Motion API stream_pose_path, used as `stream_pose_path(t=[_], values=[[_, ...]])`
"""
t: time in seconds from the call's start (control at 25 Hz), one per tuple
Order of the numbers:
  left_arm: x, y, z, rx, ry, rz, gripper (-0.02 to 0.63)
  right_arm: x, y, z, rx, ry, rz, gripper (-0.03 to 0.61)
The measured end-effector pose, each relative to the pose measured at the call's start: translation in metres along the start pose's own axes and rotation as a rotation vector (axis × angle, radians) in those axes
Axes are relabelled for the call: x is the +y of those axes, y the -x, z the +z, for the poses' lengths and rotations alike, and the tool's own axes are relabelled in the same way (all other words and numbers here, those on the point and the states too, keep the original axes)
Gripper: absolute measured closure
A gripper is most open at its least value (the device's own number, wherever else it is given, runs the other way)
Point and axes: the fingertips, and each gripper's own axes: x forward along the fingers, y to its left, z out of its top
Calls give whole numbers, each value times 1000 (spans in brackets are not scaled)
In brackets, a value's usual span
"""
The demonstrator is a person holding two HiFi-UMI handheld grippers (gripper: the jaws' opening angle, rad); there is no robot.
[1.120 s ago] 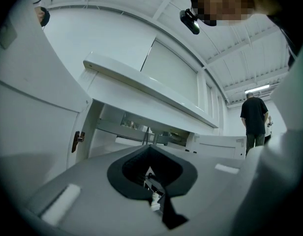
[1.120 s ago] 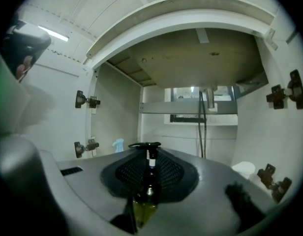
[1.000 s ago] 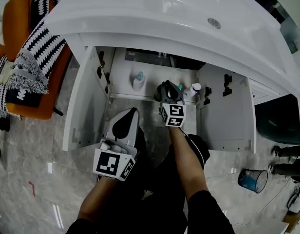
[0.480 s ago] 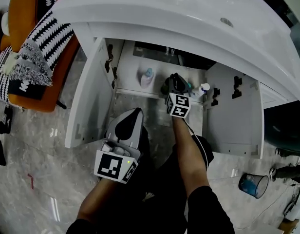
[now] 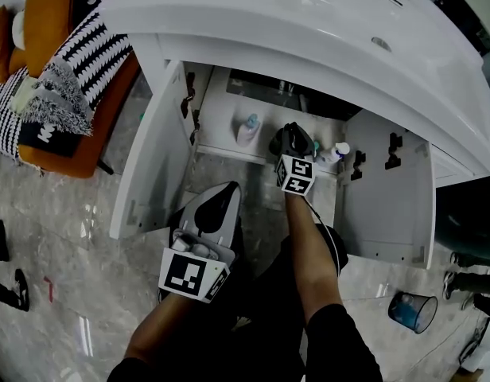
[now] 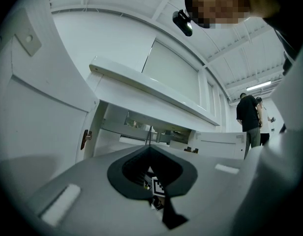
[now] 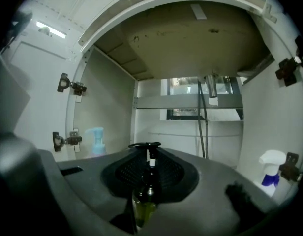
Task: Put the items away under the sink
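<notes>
Under the white sink (image 5: pixel 309 22), before the open cabinet (image 5: pixel 153 157): left hand-held gripper (image 5: pixel 227 188) (image 6: pixel 150 149) closed, empty, nearer the person. Right hand-held gripper (image 5: pixel 293 134) (image 7: pixel 145 145) at cabinet's front, clamped on dark pump bottle (image 7: pixel 146 191), long axis upright, pump head up. Blue pump bottle (image 5: pixel 249 126) (image 7: pixel 96 139) and white spray bottle (image 5: pixel 338 151) (image 7: pixel 269 173) beyond, either side.

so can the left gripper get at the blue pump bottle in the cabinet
Probably yes. The cabinet door stands open, nothing stands before the blue pump bottle, the left gripper is empty, and the right gripper holds its dark bottle further right.
</notes>
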Motion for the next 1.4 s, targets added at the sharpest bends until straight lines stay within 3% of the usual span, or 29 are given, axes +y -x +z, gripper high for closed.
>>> stream_pose_path(t=[0.64,1.4], values=[[-3,-10,-7,5,17,-22,607,6,6,-3,23,57,9,500],[-10,-19,-10,-8,31,-29,607,9,11,-8,81,125,17,439]])
